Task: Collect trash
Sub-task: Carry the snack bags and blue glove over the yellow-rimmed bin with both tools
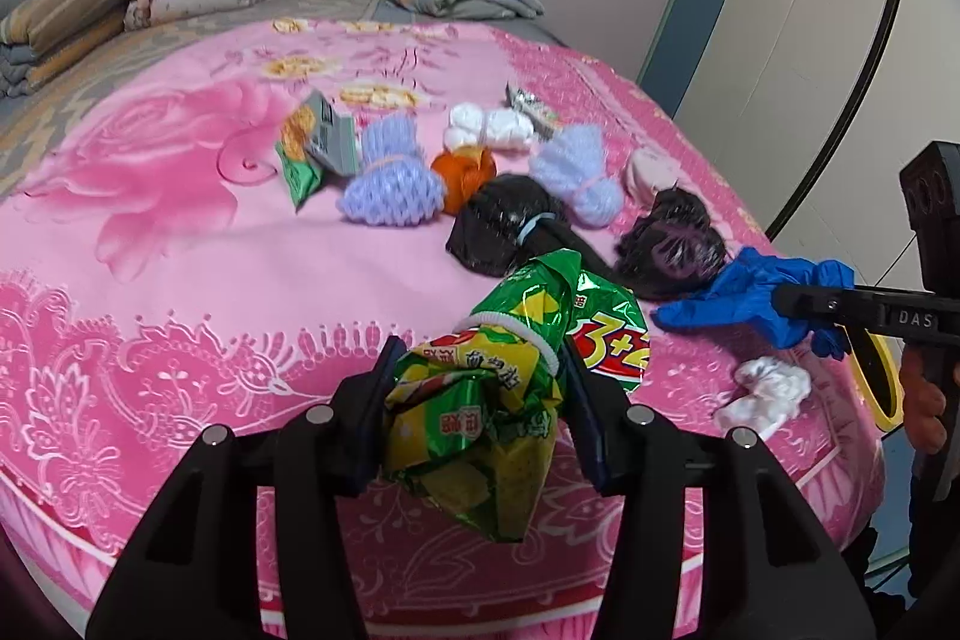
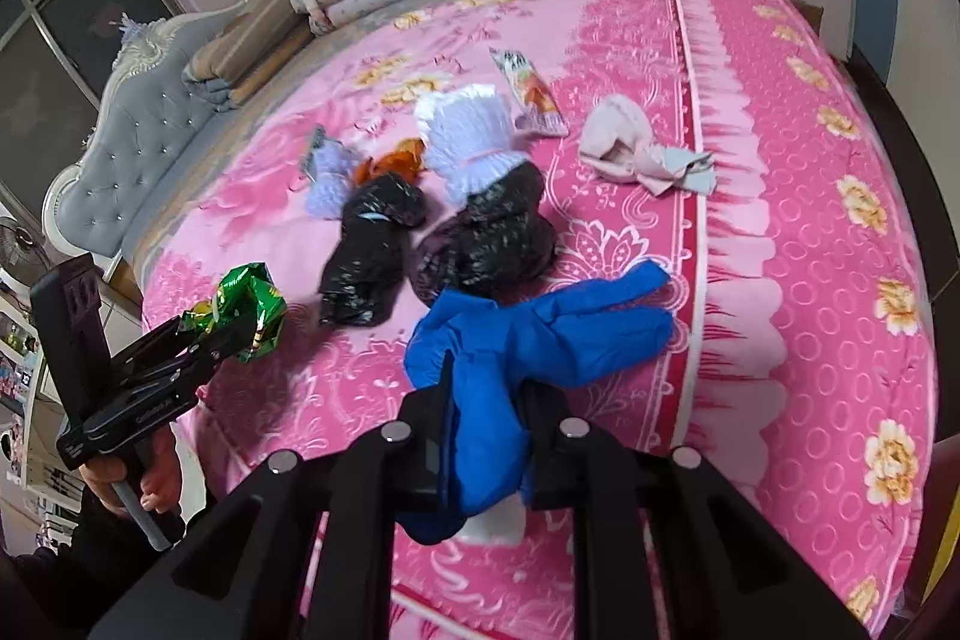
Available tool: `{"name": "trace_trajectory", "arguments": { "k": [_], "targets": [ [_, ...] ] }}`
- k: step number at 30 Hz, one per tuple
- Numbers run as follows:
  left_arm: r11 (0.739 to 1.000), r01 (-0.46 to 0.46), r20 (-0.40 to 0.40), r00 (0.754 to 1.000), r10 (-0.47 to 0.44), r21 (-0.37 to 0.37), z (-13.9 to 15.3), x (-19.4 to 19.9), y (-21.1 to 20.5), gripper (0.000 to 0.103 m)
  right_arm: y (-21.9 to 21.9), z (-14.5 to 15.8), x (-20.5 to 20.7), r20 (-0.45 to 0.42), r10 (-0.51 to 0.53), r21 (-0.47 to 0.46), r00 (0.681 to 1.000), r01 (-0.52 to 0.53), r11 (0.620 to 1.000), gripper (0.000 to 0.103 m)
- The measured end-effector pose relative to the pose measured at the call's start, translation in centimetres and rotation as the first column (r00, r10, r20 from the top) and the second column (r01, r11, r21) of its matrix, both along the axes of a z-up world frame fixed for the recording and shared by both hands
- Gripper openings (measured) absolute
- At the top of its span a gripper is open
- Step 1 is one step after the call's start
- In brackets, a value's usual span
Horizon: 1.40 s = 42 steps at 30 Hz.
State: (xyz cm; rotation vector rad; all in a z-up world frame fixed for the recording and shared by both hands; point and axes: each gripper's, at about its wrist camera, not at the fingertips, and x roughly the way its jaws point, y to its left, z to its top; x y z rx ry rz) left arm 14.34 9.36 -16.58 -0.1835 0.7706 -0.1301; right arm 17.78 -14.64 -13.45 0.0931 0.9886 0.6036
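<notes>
The left hand-held gripper [image 1: 477, 400] is clamping a crumpled green snack wrapper [image 1: 498, 400] between its partly closed fingers, low in the frame's centre above the pink bed [image 1: 180, 250]. The right hand-held gripper [image 2: 486, 454] is pinching a blue glove [image 2: 516, 340] tightly, its fingers trailing toward the black bags [image 2: 480, 232] lying mid-frame.

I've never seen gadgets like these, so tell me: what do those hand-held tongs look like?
Both tongs are matte black plastic. The left tongs have two flat fingers on angular arms with round silver bolt heads; the right tongs look the same. From the side, the right tongs show white "DAS" lettering and a pistol-style handle. A dark sleeve shows behind the left tongs.
</notes>
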Motion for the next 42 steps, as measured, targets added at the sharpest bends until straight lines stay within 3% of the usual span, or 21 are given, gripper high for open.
{"name": "trace_trajectory", "arguments": {
  "k": [9, 17, 23, 33, 42],
  "targets": [
    [0.999, 0.022, 0.078, 0.997, -0.024, 0.025, 4.2, -1.2, -2.1, 0.048, -3.0, 5.3, -3.2, 0.100, -0.039, 0.057, 0.994, 0.033, 0.998, 0.014],
    [0.995, 0.090, 0.136, 0.986, -0.096, 0.050, 8.3, -0.5, -7.4, 0.048, -8.1, 8.9, -5.7, 0.186, -0.133, 0.073, 0.973, 0.122, 0.990, 0.014],
    [0.985, 0.155, 0.171, 0.971, -0.166, 0.076, 10.7, 0.2, -12.5, 0.048, -13.3, 10.2, -6.3, 0.202, -0.242, 0.096, 0.949, 0.227, 0.969, 0.014],
    [0.951, 0.295, 0.195, 0.931, -0.309, 0.096, 13.7, 2.9, -23.2, 0.048, -22.8, 12.2, -7.9, 0.262, -0.446, 0.122, 0.856, 0.429, 0.895, 0.014],
    [0.894, 0.437, 0.180, 0.876, -0.448, 0.100, 15.0, 5.3, -34.1, 0.048, -31.2, 12.5, -9.2, 0.274, -0.628, 0.133, 0.729, 0.618, 0.775, 0.014]
  ]
}}
